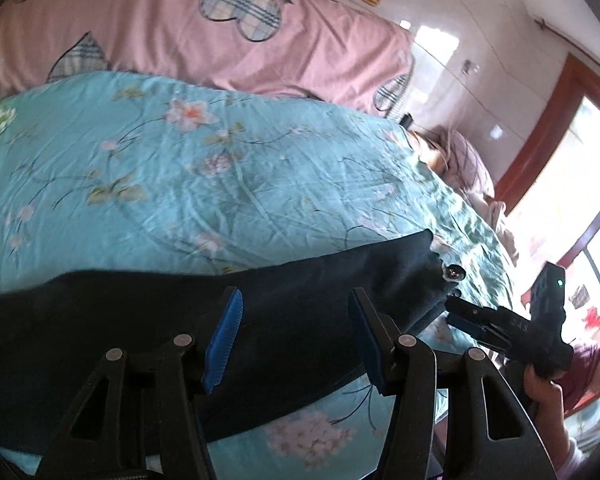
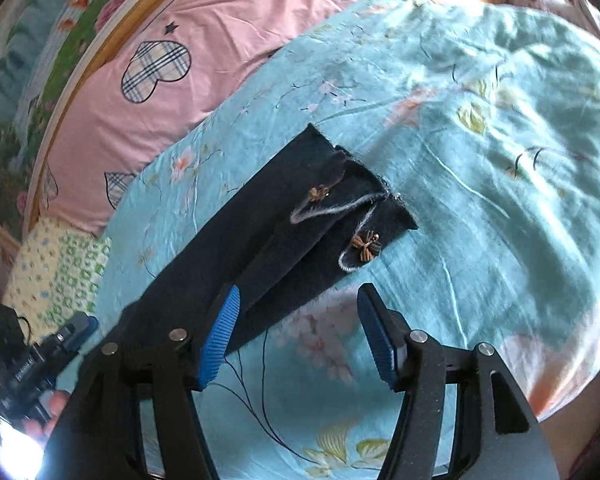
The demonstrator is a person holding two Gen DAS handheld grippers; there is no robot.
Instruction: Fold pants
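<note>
Dark navy pants (image 1: pixel 148 320) lie folded lengthwise on a teal floral bedspread (image 1: pixel 180 168). In the right wrist view the pants (image 2: pixel 260 240) run from lower left to their hem ends with small beaded bows (image 2: pixel 366 244). My left gripper (image 1: pixel 296 336) is open and empty, hovering over the pants' middle. My right gripper (image 2: pixel 298 332) is open and empty, just short of the hem end, its left finger over the cloth edge. It also shows in the left wrist view (image 1: pixel 464 316), beside the hem. The left gripper shows in the right wrist view (image 2: pixel 74 332) at lower left.
A pink quilt with plaid hearts (image 1: pixel 188 28) lies along the bed's far side. A framed picture (image 2: pixel 40 80) hangs behind it. A person's head (image 1: pixel 448 152) rests at the bed's right end. A doorway (image 1: pixel 572 184) and a seated person (image 1: pixel 592 364) are on the right.
</note>
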